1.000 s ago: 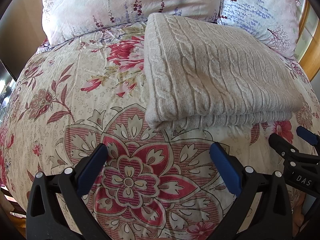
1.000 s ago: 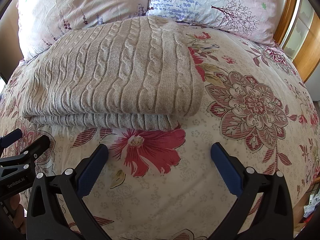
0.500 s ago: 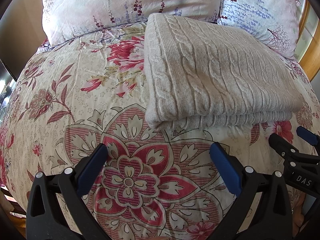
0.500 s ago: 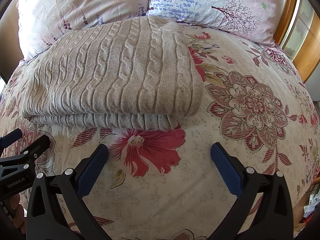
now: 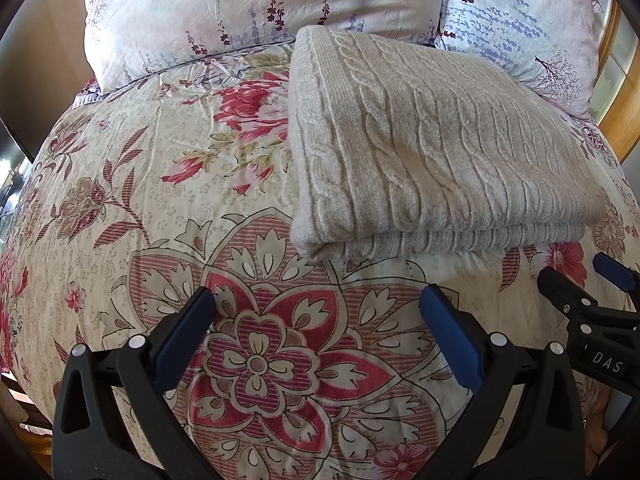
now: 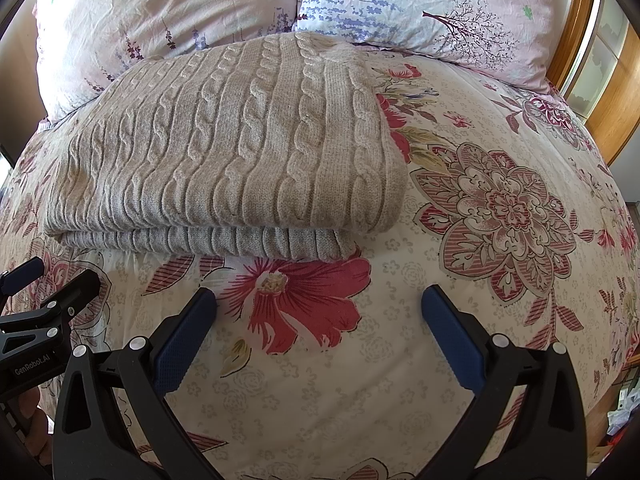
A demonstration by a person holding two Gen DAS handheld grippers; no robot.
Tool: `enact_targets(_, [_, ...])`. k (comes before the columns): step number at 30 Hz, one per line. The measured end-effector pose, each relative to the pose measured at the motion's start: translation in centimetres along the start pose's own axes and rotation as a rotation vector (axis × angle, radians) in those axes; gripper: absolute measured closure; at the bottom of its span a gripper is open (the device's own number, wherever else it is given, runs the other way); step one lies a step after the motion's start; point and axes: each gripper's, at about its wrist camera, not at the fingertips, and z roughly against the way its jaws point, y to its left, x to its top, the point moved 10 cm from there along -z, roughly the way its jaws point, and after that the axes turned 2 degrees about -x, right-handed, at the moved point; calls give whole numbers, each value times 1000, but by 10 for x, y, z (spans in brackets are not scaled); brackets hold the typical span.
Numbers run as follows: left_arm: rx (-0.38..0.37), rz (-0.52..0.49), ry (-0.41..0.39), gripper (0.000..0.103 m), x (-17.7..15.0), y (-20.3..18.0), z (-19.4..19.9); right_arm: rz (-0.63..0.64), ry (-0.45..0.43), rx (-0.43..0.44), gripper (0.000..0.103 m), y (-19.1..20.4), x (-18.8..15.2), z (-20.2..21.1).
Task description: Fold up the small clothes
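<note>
I hold both the left gripper [image 5: 316, 300] and right gripper [image 6: 318, 300] wide, empty, just short of the folded sweater [image 5: 432, 152], its long axis crosswise, neither nearer.

Both views are brightly and evenly lit by daylight. In the right wrist view the light enters from the window [image 6: 600, 64] at the upper right; its panes are overexposed. The folded sweater [image 5: 420, 152] casts a narrow, soft shadow on the bedspread [image 5: 200, 208] along its near edge. Focus is sharp across the center; knit texture and print are clearly resolved. Fisheye distortion bows the bed surface into a dome, and dark vignetting fills all four corners. No motion blur is visible.
</note>
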Motion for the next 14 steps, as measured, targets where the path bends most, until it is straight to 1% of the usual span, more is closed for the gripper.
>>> enact_targets(14, [0, 2, 5, 2, -2, 2, 0, 1, 0, 0, 1, 0, 0, 0])
